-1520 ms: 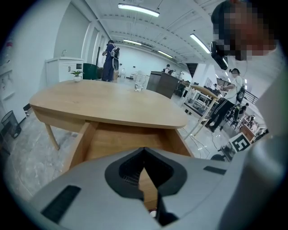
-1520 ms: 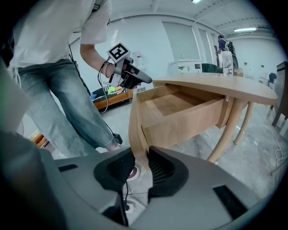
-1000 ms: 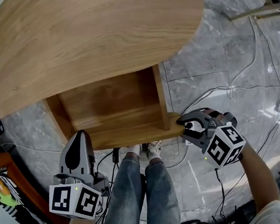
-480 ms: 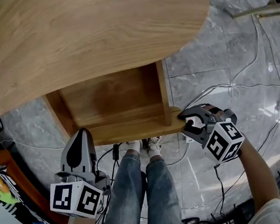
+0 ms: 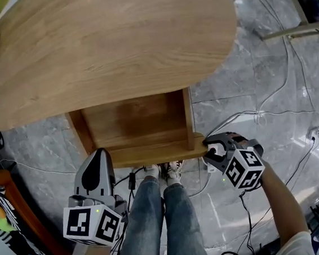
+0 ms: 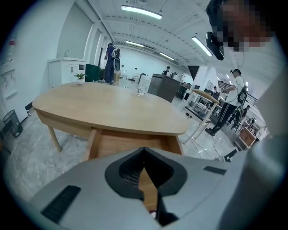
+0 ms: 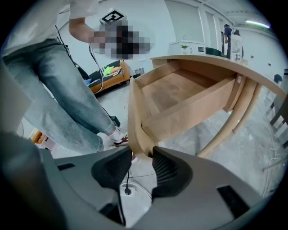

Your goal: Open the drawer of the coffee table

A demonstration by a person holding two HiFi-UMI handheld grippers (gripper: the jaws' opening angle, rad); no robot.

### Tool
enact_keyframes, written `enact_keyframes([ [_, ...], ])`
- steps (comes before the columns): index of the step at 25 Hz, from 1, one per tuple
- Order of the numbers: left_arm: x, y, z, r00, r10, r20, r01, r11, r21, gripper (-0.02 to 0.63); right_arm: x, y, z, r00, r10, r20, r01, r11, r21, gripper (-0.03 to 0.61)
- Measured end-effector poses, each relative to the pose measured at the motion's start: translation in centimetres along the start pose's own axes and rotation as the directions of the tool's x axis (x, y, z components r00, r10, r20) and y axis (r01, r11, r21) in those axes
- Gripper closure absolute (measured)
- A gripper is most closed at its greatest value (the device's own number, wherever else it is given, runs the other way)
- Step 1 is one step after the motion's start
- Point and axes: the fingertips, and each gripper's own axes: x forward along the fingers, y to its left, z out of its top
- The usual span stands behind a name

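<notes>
Wooden and pale brown, the drawer (image 5: 136,121) stands pulled out from under the oval surface (image 5: 105,45) of the coffee table, its open box bare inside and its front board nearest the person.

The right claw (image 5: 213,148) is at the right-hand corner of the drawer's front board. In the right gripper view that corner sits between the tips of the right claw (image 7: 141,155), with the wood of the drawer (image 7: 180,94) meeting both ribbed pads, and the jaws are opening.

The left claw (image 5: 100,153) hangs just before the left end of the drawer's front board, not touching it. In the left gripper view the left claw (image 6: 144,150) has its jaws together with nothing in them, pointing at the drawer (image 6: 130,143).

The person's jeans (image 5: 158,220) and shoes (image 5: 165,170) are just in front of the drawer, on the grey marbled floor (image 5: 245,75). Cables (image 5: 270,107) trail over the floor to the right of the drawer.
</notes>
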Motion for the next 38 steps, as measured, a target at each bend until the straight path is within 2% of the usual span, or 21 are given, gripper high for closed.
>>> enact_keyframes([
  [4, -1.3, 0.1, 2.4, 0.999, -0.005, 0.043, 0.005, 1.0, -0.013, 0.623, -2.4, 0.9, 1.4, 1.0, 0.002, -0.002, -0.001, 0.999, 0.053, 0.438],
  [6, -2.6, 0.2, 3.6, 0.999, 0.0, 0.053, 0.001, 1.0, -0.022, 0.623, -4.3, 1.4, 2.8, 1.0, -0.017, 0.02, 0.015, 0.993, 0.114, 0.444],
  [8, -3.8, 0.3, 4.6, 0.999, 0.012, 0.048, -0.011, 0.999, -0.033, 0.623, -6.7, 0.6, 4.6, 0.993, -0.105, 0.057, 0.091, 0.974, 0.208, 0.478],
  [9, -4.3, 0.4, 5.1, 0.999, 0.02, 0.039, -0.019, 0.999, -0.039, 0.623, -8.0, -0.3, 5.6, 0.982, -0.174, 0.074, 0.149, 0.953, 0.264, 0.499],
  [11, -5.2, 0.4, 6.6, 0.999, 0.039, 0.034, -0.037, 0.998, -0.053, 0.623, -10.6, -2.2, 7.8, 0.941, -0.326, 0.093, 0.268, 0.883, 0.386, 0.505],
  [13, -6.7, 0.4, 9.0, 0.997, 0.054, 0.057, -0.05, 0.997, -0.063, 0.623, -13.0, -3.3, 10.4, 0.887, -0.45, 0.102, 0.339, 0.785, 0.518, 0.505],
  [15, -9.0, 0.3, 11.8, 0.994, 0.059, 0.094, -0.053, 0.997, -0.061, 0.623, -15.5, -3.1, 13.3, 0.84, -0.532, 0.109, 0.349, 0.683, 0.642, 0.506],
  [17, -11.7, 0.3, 14.8, 0.99, 0.059, 0.128, -0.053, 0.997, -0.048, 0.623, -18.0, -2.5, 16.7, 0.801, -0.587, 0.121, 0.328, 0.598, 0.731, 0.512],
  [19, -14.5, 0.2, 17.5, 0.986, 0.058, 0.159, -0.054, 0.998, -0.028, 0.623, -21.0, -1.9, 20.3, 0.762, -0.631, 0.149, 0.292, 0.54, 0.79, 0.523],
  [20, -15.8, 0.1, 18.9, 0.983, 0.055, 0.175, -0.052, 0.998, -0.018, 0.623, -22.7, -1.7, 22.0, 0.74, -0.652, 0.165, 0.279, 0.521, 0.807, 0.532],
  [22, -18.2, -0.3, 21.5, 0.976, 0.042, 0.212, -0.044, 0.999, 0.003, 0.623, -26.8, -2.0, 25.0, 0.681, -0.707, 0.19, 0.28, 0.491, 0.825, 0.534],
  [26, -22.8, -1.6, 26.1, 0.957, -0.008, 0.29, -0.014, 0.997, 0.074, 0.623, -36.4, -3.3, 29.5, 0.507, -0.835, 0.215, 0.324, 0.415, 0.85, 0.544],
  [28, -25.5, -1.9, 28.2, 0.943, -0.021, 0.332, -0.009, 0.996, 0.088, 0.623, -41.0, -3.1, 31.6, 0.431, -0.872, 0.234, 0.355, 0.402, 0.844, 0.561],
  [31, -29.4, -1.9, 32.0, 0.906, -0.022, 0.422, -0.005, 0.998, 0.063, 0.623, -47.4, -2.4, 34.6, 0.321, -0.901, 0.292, 0.388, 0.406, 0.827, 0.578],
  [34, -32.6, -2.2, 35.5, 0.866, -0.025, 0.499, -0.008, 0.998, 0.064, 0.623, -52.7, -1.4, 36.2, 0.221, -0.917, 0.332, 0.395, 0.396, 0.829, 0.578],
  [36, -34.8, -2.5, 37.8, 0.837, -0.032, 0.547, -0.021, 0.996, 0.091, 0.623, -55.6, -0.9, 36.6, 0.158, -0.926, 0.342, 0.405, 0.377, 0.833, 0.577],
  [38, -36.8, -2.9, 39.9, 0.805, -0.042, 0.592, -0.025, 0.994, 0.106, 0.623, -58.2, -0.5, 36.9, 0.103, -0.937, 0.334, 0.433, 0.344, 0.833, 0.577],
])
